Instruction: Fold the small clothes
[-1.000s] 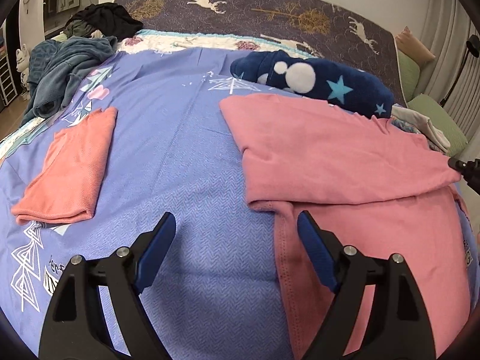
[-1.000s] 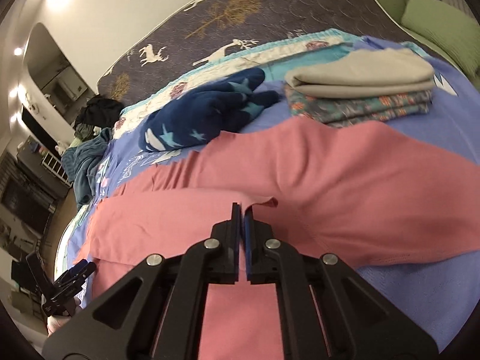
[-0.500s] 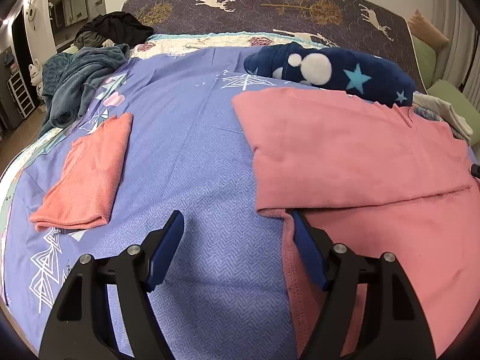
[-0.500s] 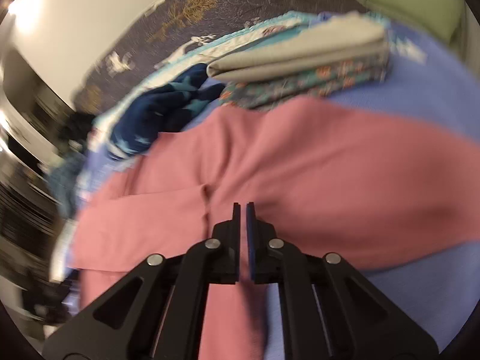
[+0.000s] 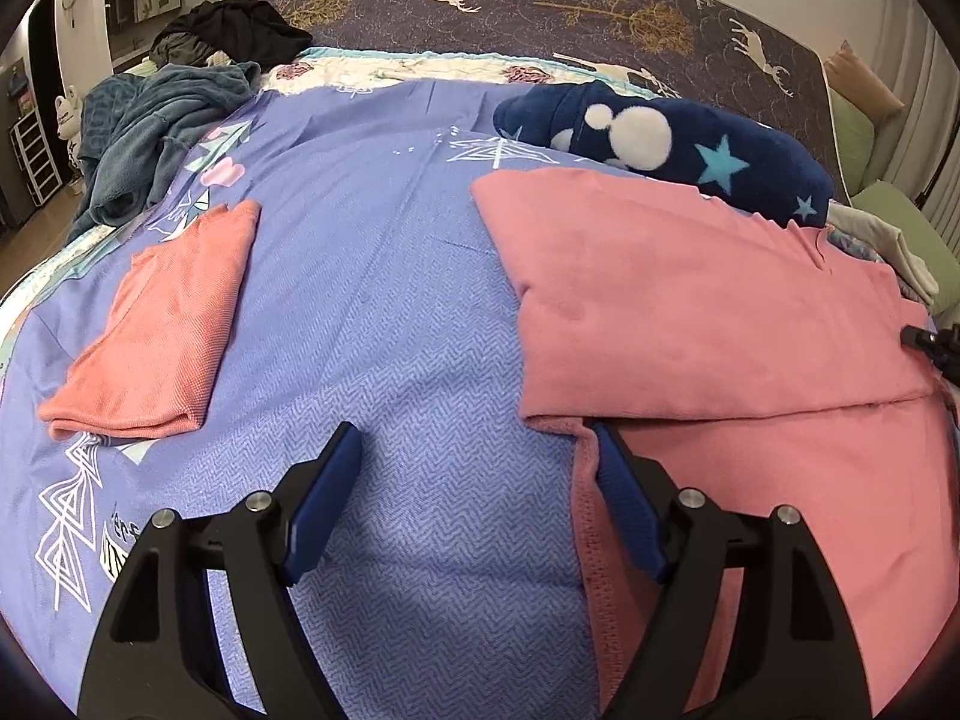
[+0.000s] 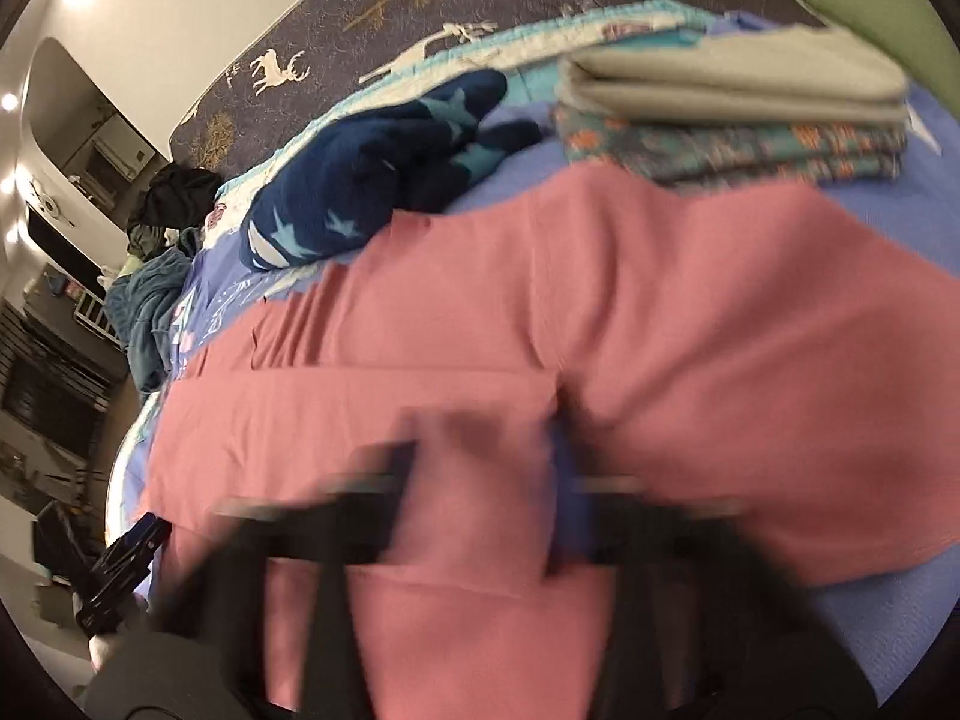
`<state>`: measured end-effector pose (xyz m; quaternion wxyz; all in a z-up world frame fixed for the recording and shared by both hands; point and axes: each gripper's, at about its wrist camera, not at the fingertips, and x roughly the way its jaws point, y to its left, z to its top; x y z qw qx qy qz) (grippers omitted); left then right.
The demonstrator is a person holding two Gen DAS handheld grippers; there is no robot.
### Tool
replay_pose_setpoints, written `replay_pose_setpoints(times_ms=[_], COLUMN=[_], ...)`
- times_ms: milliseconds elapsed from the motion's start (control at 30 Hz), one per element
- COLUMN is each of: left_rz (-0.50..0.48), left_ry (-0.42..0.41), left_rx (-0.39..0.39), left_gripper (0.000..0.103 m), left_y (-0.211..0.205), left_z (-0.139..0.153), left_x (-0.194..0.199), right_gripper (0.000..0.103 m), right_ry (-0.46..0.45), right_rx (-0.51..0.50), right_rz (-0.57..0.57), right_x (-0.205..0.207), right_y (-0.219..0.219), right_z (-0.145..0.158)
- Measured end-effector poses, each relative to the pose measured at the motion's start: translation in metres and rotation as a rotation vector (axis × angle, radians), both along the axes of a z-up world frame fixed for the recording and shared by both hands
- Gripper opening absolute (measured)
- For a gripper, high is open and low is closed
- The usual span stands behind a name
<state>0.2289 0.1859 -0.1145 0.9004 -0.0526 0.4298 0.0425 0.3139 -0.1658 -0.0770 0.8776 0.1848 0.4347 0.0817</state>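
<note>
- Change noted, garment: the pink garment (image 5: 690,312) now has its far part turned over onto itself. The folded edge runs straighter and flatter across the cloth than it did a second ago, when it still sloped and puckered.
- Change noted, left fingers (image 5: 327,480): they narrowed a little and are opening again, standing wide. Nothing is pinched. One finger is over bare bed (image 5: 372,300) sheet and the other lies along the garment's stitched side hem, just below the near-left corner of the folded part.
- Change noted, right fingers (image 5: 924,339): half a second ago they stood slightly apart and they are now closed together. The right wrist view is smeared by motion, so I cannot tell whether cloth is caught between them. In the left wrist view their tip sits on the garment at the right end of the fold line.
- Judgement: the first fold looks laid. The next fold has not begun, since the lower panel is flat and single-layered.
- Position of the task's thing: the garment covers the right half of the bed, from the near edge up to the navy starred blanket (image 5: 660,138).
- Other items: a folded salmon cloth (image 5: 162,324) lies near the bed's left edge, well apart. A folded stack (image 6: 732,114) sits beyond the garment near the far-right corner.
- Risk, as I judge it: the left fingers straddle the hem, so closing there could gather sheet along with it.
</note>
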Motion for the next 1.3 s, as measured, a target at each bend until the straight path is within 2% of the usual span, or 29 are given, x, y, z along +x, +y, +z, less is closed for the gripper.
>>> replay_pose_setpoints(times_ms=[100, 133, 233, 300, 367, 433, 467, 500, 600, 667, 733, 767, 800, 867, 933, 1000, 1033, 1067, 1133, 1167, 1200, 1233, 1267, 1300], left_rz=[0.002, 0.002, 0.003, 0.003, 0.003, 0.004, 0.004, 0.004, 0.004, -0.001, -0.013, -0.036, -0.055, -0.112, -0.143, -0.184, -0.19, -0.192, -0.191, -0.17, -0.14, -0.131, -0.127, -0.122], left_ry=[-0.003, -0.003, -0.006, -0.009, -0.008, -0.008, -0.009, -0.011, -0.019, -0.031, -0.056, -0.073, -0.078, -0.084, -0.101, -0.163, -0.179, -0.179, -0.15, -0.118, -0.073, -0.034, -0.045, -0.045], left_rx=[0.011, 0.016, 0.042, 0.046, 0.036, 0.03, 0.03, 0.031, 0.023, 0.018, -0.022, -0.112, -0.181, -0.349, -0.414, -0.4, -0.372, -0.324, -0.279, -0.236, -0.158, -0.144, -0.171, -0.158], left_gripper=[0.079, 0.079, 0.079, 0.079, 0.079, 0.079, 0.079, 0.079, 0.078, 0.073, 0.057, 0.053, 0.046, 0.033, 0.025, 0.025, 0.025, 0.025, 0.024, 0.023, 0.022, 0.022, 0.022, 0.022], left_y=[-0.001, -0.002, -0.005, -0.006, -0.004, -0.003, -0.003, -0.003, -0.002, -0.003, -0.003, -0.001, 0.002, 0.006, 0.007, 0.002, -0.002, -0.007, -0.014, -0.017, -0.02, -0.019, -0.015, -0.014], left_z=[0.0, 0.0, 0.001, 0.001, 0.001, 0.001, 0.001, 0.001, 0.002, 0.004, 0.009, 0.013, 0.016, 0.023, 0.031, 0.045, 0.047, 0.046, 0.035, 0.022, 0.008, -0.001, 0.002, 0.004], left_x=[0.0, 0.0, -0.001, -0.001, -0.001, -0.001, -0.002, -0.002, -0.003, -0.005, -0.01, -0.014, -0.015, -0.016, -0.016, -0.018, -0.018, -0.015, -0.006, 0.0, 0.005, 0.01, 0.009, 0.009], right_gripper=[0.001, 0.001, 0.001, 0.002, 0.008, 0.021, 0.031, 0.036, 0.036, 0.036, 0.037, 0.037, 0.037, 0.037, 0.033, 0.015, 0.012, 0.011, 0.009, 0.009, 0.007, 0.006, 0.006, 0.006], right_ry=[-0.152, -0.153, -0.063, -0.011, 0.028, 0.017, -0.003, -0.019, -0.107, -0.155, -0.151, -0.146, -0.131, -0.101, -0.067, -0.009, 0.028, 0.06, 0.106, 0.122, 0.142, 0.15, 0.134, 0.131], right_rx=[-0.073, -0.083, -0.198, -0.129, -0.064, -0.097, -0.138, -0.164, -0.218, -0.2, -0.148, -0.133, -0.113, -0.103, -0.107, -0.091, -0.073, -0.064, -0.089, -0.099, -0.091, -0.075, -0.05, -0.044], right_rz=[-0.031, -0.048, -0.156, -0.14, -0.117, -0.122, -0.142, -0.161, -0.184, -0.086, 0.086, 0.146, 0.267, 0.429, 0.544, 0.617, 0.644, 0.662, 0.67, 0.667, 0.668, 0.672, 0.679, 0.683], right_x=[-0.025, -0.026, -0.022, -0.018, -0.017, -0.019, -0.02, -0.023, -0.025, -0.022, -0.009, -0.005, 0.006, 0.022, 0.038, 0.052, 0.06, 0.068, 0.085, 0.092, 0.099, 0.105, 0.108, 0.11], right_y=[0.001, -0.003, -0.024, -0.037, -0.042, -0.039, -0.037, -0.037, -0.023, 0.002, 0.042, 0.058, 0.095, 0.151, 0.203, 0.242, 0.26, 0.276, 0.306, 0.316, 0.328, 0.336, 0.343, 0.349], right_z=[0.038, 0.041, 0.021, 0.001, -0.012, -0.011, -0.005, 0.0, 0.027, 0.045, 0.053, 0.054, 0.055, 0.05, 0.041, 0.026, 0.016, 0.006, -0.014, -0.023, -0.034, -0.041, -0.045, -0.048])
